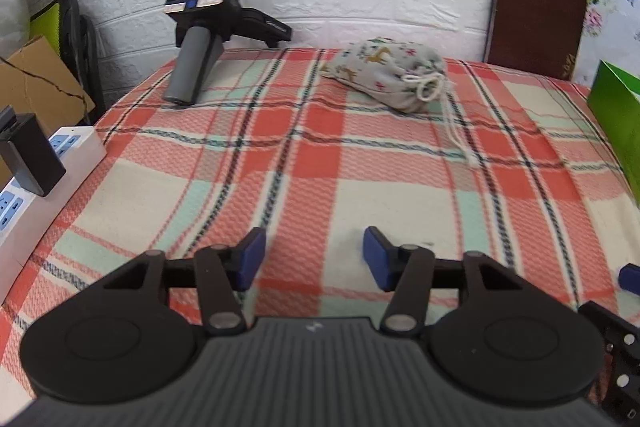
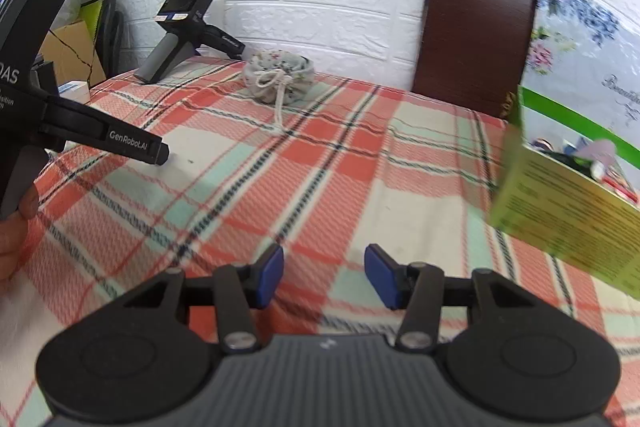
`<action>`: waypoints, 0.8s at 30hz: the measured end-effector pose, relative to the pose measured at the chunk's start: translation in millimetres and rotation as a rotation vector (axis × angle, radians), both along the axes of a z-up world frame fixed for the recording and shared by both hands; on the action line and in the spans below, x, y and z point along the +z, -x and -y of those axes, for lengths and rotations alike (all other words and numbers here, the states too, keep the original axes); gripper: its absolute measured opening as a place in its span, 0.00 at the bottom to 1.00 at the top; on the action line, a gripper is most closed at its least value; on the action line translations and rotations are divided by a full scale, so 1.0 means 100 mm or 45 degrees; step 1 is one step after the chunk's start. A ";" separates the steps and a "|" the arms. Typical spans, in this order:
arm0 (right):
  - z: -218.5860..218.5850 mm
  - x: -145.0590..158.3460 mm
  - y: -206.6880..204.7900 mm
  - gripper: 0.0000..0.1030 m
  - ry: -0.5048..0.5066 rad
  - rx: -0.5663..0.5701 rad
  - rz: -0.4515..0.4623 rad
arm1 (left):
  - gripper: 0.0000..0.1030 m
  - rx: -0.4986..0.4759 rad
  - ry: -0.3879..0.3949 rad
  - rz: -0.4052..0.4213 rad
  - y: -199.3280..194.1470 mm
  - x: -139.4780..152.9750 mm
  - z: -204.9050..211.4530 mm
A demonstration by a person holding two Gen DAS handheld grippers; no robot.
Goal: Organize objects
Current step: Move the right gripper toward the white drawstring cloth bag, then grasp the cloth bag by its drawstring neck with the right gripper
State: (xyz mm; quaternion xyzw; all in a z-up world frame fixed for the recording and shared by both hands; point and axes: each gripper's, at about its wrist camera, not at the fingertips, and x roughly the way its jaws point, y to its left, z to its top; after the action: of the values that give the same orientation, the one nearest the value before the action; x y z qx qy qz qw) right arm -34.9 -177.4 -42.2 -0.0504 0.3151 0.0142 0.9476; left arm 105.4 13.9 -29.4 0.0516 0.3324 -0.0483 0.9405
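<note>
On the plaid-covered worktop [image 1: 304,163] ahead of me, the one loose thing I can see that looks like it needs sorting is the drawstring pouch [image 1: 394,77], a pale printed cloth bag lying on its side toward the far edge, near the white brick wall, its cord trailing over the cloth toward me. To my right stands a green box [image 2: 568,223] with its top open, and from the right wrist view I can make out several small items already inside it, though they are too blurred to name; I judge that part of the organizing is done and the pouch is what remains. My left gripper [image 1: 314,257] hangs low over bare cloth with its jaws parted fairly wide and nothing between them. My right gripper [image 2: 325,275] is the same story, its jaws apart a little less and empty, the green box just to its right. A spare handheld gripper [image 1: 200,23] rests on the far left corner of the worktop, well apart from the pouch; I take it as equipment, not something to tidy. Both of my grippers are well short of the pouch, so the reach, the grasp and the drop into the box all lie ahead.
</note>
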 end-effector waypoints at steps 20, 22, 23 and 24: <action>-0.38 0.13 -1.30 0.52 -0.016 0.087 0.146 | 0.87 0.107 0.257 0.081 -0.17 -0.18 -0.42; -0.41 0.16 -1.48 0.53 -0.017 0.071 0.180 | 0.87 0.107 0.264 0.080 -0.18 -0.19 -0.43; -0.41 0.17 -1.58 0.53 -0.023 0.055 0.191 | 0.87 0.107 0.270 0.079 -0.19 -0.19 -0.44; -0.40 0.18 -1.67 0.53 -0.033 0.036 0.197 | 0.87 0.108 0.273 0.080 -0.19 -0.19 -0.45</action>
State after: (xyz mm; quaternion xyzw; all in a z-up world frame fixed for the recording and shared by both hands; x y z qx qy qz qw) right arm 132.3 -137.1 -24.6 -0.0436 0.2400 0.0277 0.9694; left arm 124.0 58.6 -48.2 -0.0619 0.2976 -0.0422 0.9518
